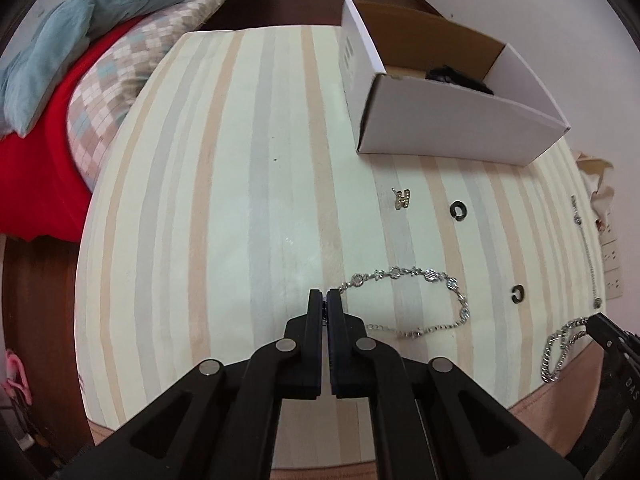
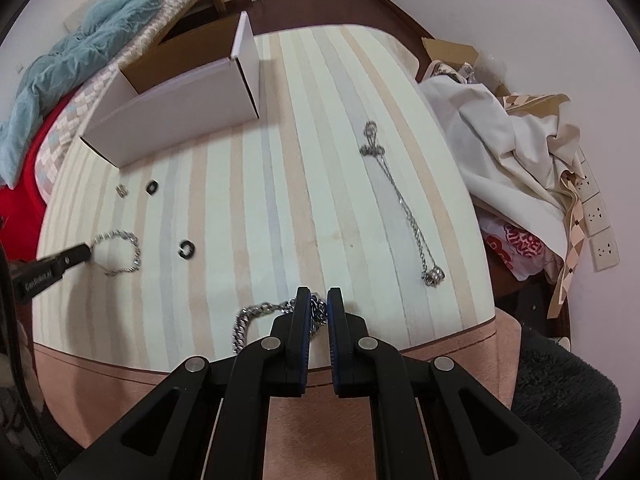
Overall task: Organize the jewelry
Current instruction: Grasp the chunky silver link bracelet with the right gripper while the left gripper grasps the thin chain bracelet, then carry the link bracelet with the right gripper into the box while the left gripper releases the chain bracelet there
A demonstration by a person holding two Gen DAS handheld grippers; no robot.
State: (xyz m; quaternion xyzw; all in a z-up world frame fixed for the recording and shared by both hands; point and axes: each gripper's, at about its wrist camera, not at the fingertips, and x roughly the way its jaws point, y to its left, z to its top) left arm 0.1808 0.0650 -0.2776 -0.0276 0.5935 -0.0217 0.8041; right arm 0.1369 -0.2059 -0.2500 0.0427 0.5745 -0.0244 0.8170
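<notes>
i log the left tongs [image 1: 325,300]: fingers drawn almost together, only a thin slit between the pads, tips just beside one end of the link bracelet [image 1: 416,304]. from the right wrist view the tip meets that bracelet's loop, but whether a link is pinched i cannot tell.

right tongs [image 2: 319,300]: narrow gap, with the heavy curb chain [image 2: 256,316] running between the pads at the near edge of the striped surface [image 2: 300,160]; the rest of the chain trails off to the left.

items lying loose on the surface:
- long thin necklace [image 2: 404,200], stretched front to back on the right side, a ring cluster at each end.
- two dark c-shaped ear cuffs, one [image 1: 458,210] nearer the box, one [image 1: 518,293] nearer me.
- small gold stud earring [image 1: 402,198], just left of the farther cuff.

white cardboard box [image 1: 460,124]: open top, standing at the far side of the surface, something dark inside that i cannot identify.

beyond: bed with teal blanket [image 1: 72,28] on the left; heap of pale cloth [image 2: 500,140] off the right edge.
</notes>
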